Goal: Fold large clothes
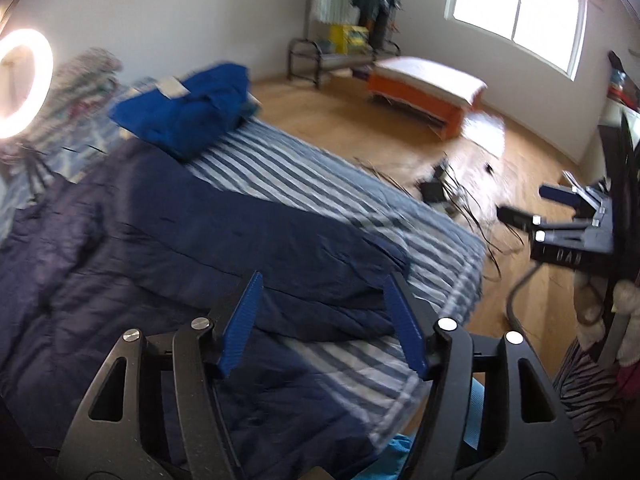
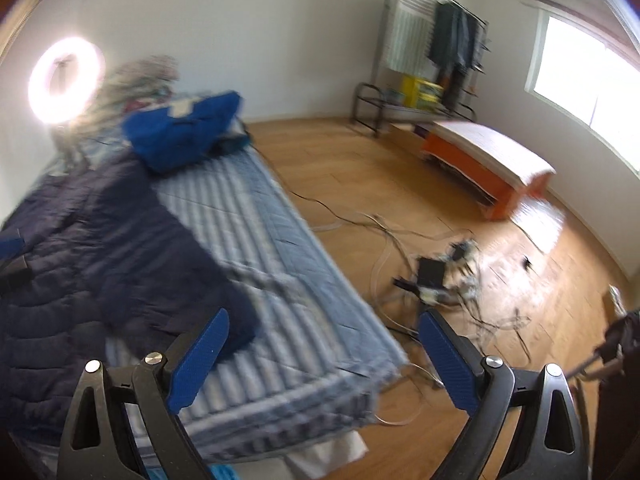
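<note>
A dark navy quilted jacket [image 1: 160, 240] lies spread on the striped bed [image 1: 320, 184], one sleeve stretched toward the bed's right edge. In the right wrist view the jacket [image 2: 80, 248] covers the bed's left part, its sleeve end near my left finger. My left gripper [image 1: 324, 280] is open and empty above the jacket's sleeve. My right gripper [image 2: 324, 316] is open and empty above the bed's near corner; it also shows in the left wrist view [image 1: 532, 206] over the floor at the right.
A folded bright blue garment [image 1: 188, 108] lies at the bed's far end. A ring light [image 1: 24, 80] stands at the left. Cables and a black box [image 2: 436, 276] lie on the wooden floor. An orange bench [image 1: 424, 88] and a clothes rack [image 2: 432, 56] stand by the window.
</note>
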Demonstrator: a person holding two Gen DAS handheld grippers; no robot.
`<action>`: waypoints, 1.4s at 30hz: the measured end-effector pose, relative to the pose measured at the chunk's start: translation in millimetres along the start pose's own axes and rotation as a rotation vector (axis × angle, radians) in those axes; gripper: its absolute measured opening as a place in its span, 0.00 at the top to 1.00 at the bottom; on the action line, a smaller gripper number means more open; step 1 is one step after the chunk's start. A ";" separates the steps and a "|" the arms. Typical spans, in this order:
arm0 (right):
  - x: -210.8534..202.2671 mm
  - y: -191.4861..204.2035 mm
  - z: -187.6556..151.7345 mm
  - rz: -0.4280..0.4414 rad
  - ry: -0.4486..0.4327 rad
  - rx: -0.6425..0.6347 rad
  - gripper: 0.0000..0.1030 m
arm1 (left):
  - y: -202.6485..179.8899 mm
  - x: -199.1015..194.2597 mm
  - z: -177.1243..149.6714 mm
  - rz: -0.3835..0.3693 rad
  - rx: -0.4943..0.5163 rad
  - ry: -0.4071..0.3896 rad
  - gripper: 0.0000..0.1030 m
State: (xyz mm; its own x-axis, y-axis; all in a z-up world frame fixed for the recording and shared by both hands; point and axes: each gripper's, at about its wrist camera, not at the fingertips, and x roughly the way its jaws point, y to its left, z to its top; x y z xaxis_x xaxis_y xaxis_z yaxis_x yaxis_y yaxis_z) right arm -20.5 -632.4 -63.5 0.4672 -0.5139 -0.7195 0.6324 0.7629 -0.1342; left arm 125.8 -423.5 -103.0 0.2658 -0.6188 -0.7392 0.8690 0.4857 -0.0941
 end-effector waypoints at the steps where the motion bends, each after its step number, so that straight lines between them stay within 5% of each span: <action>1: 4.5 -7.1 0.9 -0.002 0.018 0.020 0.08 | -7.6 11.5 -1.3 -0.014 0.007 0.022 0.37; 8: 12.9 -26.7 6.8 -0.043 0.039 0.090 0.13 | -47.0 97.8 -12.8 -0.085 0.039 0.198 0.37; 16: 17.5 -15.8 9.8 -0.062 0.041 0.075 0.13 | -67.4 147.2 -26.2 -0.007 0.087 0.293 0.37; 24: 19.7 -13.6 14.7 -0.041 0.040 0.116 0.13 | -70.6 163.7 -31.1 0.047 0.103 0.308 0.37; 27: 21.9 -10.9 16.3 -0.029 0.049 0.128 0.13 | -67.8 164.2 -30.0 0.053 0.090 0.295 0.48; 29: 20.5 -7.7 17.9 -0.028 0.043 0.128 0.13 | -64.7 163.0 -28.4 0.050 0.074 0.290 0.71; 32: 16.6 -3.8 20.5 -0.037 0.026 0.122 0.13 | -52.8 158.1 -21.5 0.041 0.017 0.288 0.92; 42: 20.5 -1.0 28.7 -0.015 0.028 0.147 0.19 | 21.1 76.7 11.9 -0.053 -0.243 0.129 0.94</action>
State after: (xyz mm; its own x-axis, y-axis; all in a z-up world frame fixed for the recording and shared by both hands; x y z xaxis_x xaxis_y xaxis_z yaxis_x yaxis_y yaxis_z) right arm 6.2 -654.9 -58.5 0.4409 -0.5125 -0.7369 0.7242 0.6881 -0.0453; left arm 169.6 -468.1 -153.8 0.1533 -0.5711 -0.8065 0.7509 0.5978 -0.2805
